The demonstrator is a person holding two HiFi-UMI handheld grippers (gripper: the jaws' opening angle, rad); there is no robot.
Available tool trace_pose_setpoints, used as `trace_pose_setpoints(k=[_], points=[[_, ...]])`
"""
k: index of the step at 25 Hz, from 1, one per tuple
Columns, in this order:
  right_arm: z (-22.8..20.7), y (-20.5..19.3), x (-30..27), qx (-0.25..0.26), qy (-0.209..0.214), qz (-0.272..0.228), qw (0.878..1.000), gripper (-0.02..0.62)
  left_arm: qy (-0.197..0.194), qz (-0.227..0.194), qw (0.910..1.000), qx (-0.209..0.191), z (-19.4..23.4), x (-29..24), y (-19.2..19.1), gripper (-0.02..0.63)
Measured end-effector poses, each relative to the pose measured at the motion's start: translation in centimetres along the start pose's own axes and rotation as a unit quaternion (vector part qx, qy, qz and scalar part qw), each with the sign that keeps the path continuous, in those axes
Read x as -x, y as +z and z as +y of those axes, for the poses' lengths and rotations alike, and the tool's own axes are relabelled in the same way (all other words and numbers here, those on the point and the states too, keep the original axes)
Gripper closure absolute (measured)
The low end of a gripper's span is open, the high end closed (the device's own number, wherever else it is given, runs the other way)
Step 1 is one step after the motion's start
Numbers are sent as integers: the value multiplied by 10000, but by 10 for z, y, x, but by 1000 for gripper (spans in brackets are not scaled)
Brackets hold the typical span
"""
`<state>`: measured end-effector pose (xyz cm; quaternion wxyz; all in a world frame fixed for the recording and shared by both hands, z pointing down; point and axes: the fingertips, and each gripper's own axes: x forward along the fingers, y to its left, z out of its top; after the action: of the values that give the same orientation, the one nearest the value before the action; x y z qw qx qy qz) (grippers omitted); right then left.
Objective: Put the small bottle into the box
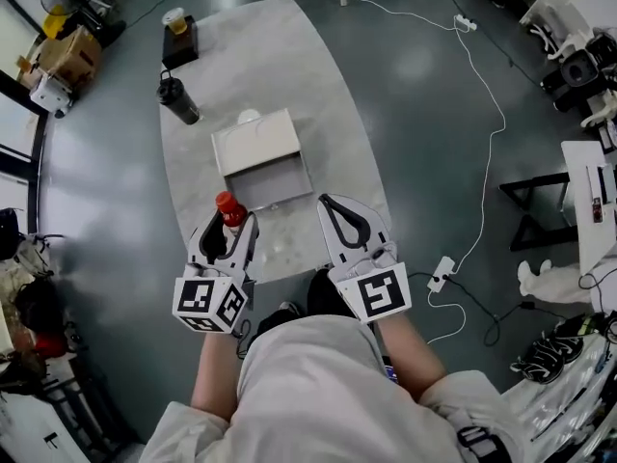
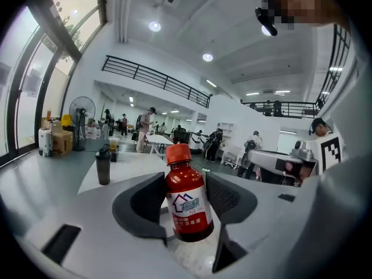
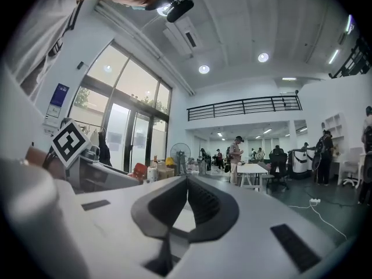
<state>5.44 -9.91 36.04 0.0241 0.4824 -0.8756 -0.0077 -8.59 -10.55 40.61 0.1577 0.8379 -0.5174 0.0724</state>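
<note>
Open-plan workshop, pale marbled worktop (image 1: pixel 280 66): the small bottle (image 2: pixel 187 205), red-capped and upright, stands at the near edge between the fingers of the left gripper (image 1: pixel 233 222), which press on its sides around the label. Whether its base rests on the worktop or hangs just clear of it cannot be told. Just beyond it lies the white box (image 1: pixel 273 183), lid thrown back and tray open. The job now looks like a short carry: keep the bottle upright, lift it over the near wall, and lower it to the tray floor before the fingers part. The right gripper (image 3: pixel 187 182), fingers closed together on nothing, hovers near the box's right corner and could steady it. Farther up stand a dark tumbler (image 1: pixel 178 99) and a cup (image 1: pixel 174 19). A white cable (image 1: pixel 487 85) trails across the grey floor.
</note>
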Motion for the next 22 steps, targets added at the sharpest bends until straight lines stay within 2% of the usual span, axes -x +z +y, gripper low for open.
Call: trace_pose_setpoints(k=[4,9,13,17,22], points=[[-35,-23,-20,-109,198,230,9995,569,212,211,9995,26,1,-35,-10,370],[-56,-45,-41,-218,391,395,9982,569,512,555,9968,276,19,-64,-33,370],[-65,-66,-53,-311,488,643,9963,569,615,692,9937,627,31,-84,-47,370],[-64,-81,-65,-627,526,855,9930,569,698,808,9920,674,40,-97,-60,370],[-63,-92,-82,-614,614,941,9918,569,704,990,9901,705,51,-110,-77,370]])
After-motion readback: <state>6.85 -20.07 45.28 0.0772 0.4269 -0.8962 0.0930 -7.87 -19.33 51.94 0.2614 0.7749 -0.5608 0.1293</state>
